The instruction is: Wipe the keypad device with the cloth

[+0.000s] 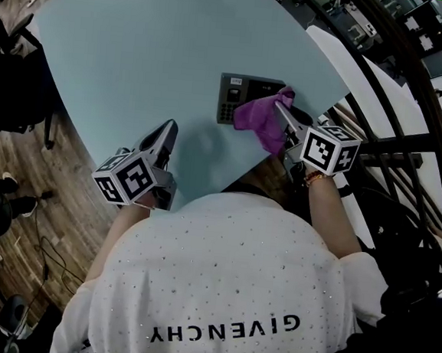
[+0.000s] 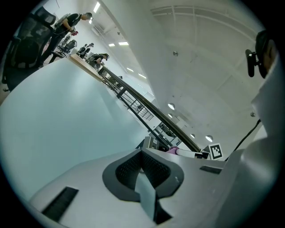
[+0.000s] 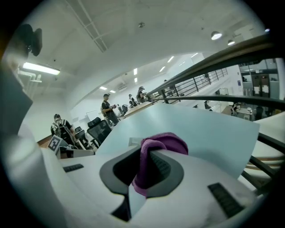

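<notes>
The dark keypad device (image 1: pixel 238 98) lies flat on the pale blue table (image 1: pixel 140 42), near its right edge. A purple cloth (image 1: pixel 261 119) hangs over the device's right end, and my right gripper (image 1: pixel 283 113) is shut on it. In the right gripper view the cloth (image 3: pixel 153 151) bulges out between the jaws, with the device (image 3: pixel 133 141) just beyond. My left gripper (image 1: pixel 166 132) hovers by the table's near edge, to the left of the device and apart from it, shut with nothing between its jaws. From the left gripper (image 2: pixel 141 154) view the device (image 2: pixel 150 143) shows ahead.
The table ends close to the right of the device, with black railings (image 1: pixel 414 81) and a white surface (image 1: pixel 382 94) beyond. Wooden floor (image 1: pixel 58 196) lies to the left. People and office chairs (image 3: pixel 100 129) stand at far desks.
</notes>
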Tool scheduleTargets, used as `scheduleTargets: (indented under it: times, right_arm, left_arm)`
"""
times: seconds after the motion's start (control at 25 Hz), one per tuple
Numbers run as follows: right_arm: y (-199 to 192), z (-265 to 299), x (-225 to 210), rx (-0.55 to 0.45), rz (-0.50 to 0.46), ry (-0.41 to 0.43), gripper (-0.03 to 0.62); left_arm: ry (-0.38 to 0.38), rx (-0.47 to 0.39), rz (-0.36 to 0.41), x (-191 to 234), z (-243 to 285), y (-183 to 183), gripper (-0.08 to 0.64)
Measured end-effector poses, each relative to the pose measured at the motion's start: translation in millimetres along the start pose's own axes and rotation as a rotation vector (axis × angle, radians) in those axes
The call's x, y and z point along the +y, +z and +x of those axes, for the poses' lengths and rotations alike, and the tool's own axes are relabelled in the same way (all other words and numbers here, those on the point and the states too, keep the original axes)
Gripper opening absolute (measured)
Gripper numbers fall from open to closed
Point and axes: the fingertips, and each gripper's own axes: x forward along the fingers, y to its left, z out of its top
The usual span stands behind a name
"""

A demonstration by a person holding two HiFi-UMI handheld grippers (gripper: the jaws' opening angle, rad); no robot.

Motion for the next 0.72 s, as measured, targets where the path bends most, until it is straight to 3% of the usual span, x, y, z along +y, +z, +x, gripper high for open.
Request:
scheduleTargets:
  times: [0.36, 0.72]
  right_arm:
    - [-16.0, 55.7, 71.9, 0.130, -0.148, 0.182, 0.023]
    - [-35.4, 90.6, 95.3, 0.266, -0.216, 0.262, 0.023]
  left_arm:
    - [0.077, -0.068, -0.023, 15.3, -28.9, 12.2, 0.000]
    - [0.163, -0.140, -0.032, 29.4, -59.9, 28.2, 0.000]
